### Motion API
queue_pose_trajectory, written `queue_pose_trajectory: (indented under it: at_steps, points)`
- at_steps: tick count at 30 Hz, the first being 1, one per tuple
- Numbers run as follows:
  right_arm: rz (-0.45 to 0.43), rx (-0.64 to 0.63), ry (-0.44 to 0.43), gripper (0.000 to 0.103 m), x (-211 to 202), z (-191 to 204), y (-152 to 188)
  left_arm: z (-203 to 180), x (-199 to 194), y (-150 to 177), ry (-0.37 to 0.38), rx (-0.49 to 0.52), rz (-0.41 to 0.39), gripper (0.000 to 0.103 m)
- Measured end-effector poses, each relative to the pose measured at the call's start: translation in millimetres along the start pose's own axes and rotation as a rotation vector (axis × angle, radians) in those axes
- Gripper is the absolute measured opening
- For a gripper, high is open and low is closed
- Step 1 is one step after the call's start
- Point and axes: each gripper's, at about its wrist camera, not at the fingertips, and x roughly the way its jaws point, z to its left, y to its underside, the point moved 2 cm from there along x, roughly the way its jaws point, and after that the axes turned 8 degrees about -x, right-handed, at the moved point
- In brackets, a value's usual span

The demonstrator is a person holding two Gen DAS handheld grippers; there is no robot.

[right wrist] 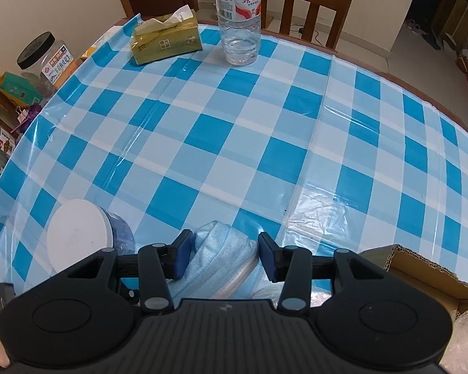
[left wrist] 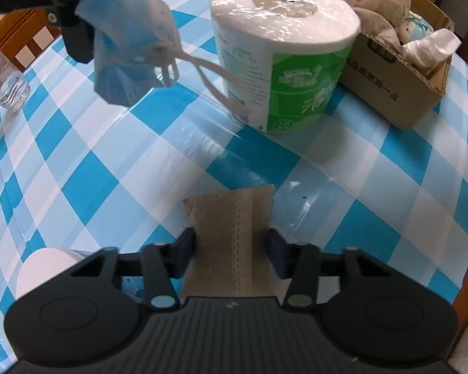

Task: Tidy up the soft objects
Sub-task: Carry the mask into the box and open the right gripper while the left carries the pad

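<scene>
My left gripper point(left wrist: 231, 254) is shut on a flat brown-grey cloth pad point(left wrist: 231, 227) and holds it just above the checked tablecloth. My right gripper point(right wrist: 224, 257) is shut on a bunched light blue face mask point(right wrist: 221, 258). In the left wrist view that mask point(left wrist: 128, 31) hangs in the air at the upper left, white ear loops trailing toward a wrapped toilet paper roll point(left wrist: 280, 46). A cardboard box point(left wrist: 399, 71) behind the roll holds white soft items and plastic wrap.
A water bottle point(right wrist: 238, 15) and a yellow tissue pack point(right wrist: 165, 39) stand at the table's far side by a wooden chair point(right wrist: 309, 3). A white-lidded jar point(right wrist: 78, 240) sits near my right gripper. The box corner point(right wrist: 421, 268) shows at lower right.
</scene>
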Motion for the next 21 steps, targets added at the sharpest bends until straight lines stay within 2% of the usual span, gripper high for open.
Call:
queue_pose_trajectory:
  at_steps: [3, 6, 13, 21]
  points:
    - [-0.006, -0.001, 0.0, 0.051, -3, 3, 0, 0, -2, 0, 0.001, -0.017, -0.007, 0.029]
    - [-0.008, -0.002, 0.001, 0.051, -5, 4, 1, -2, -7, 2, -0.009, -0.019, -0.02, 0.02]
    - [-0.014, -0.004, 0.006, 0.051, -14, 2, 5, 4, -26, 6, 0.005, -0.059, -0.038, 0.017]
    - [-0.029, 0.0, 0.021, 0.051, -41, 4, 20, 2, -76, 8, 0.044, -0.079, -0.075, 0.017]
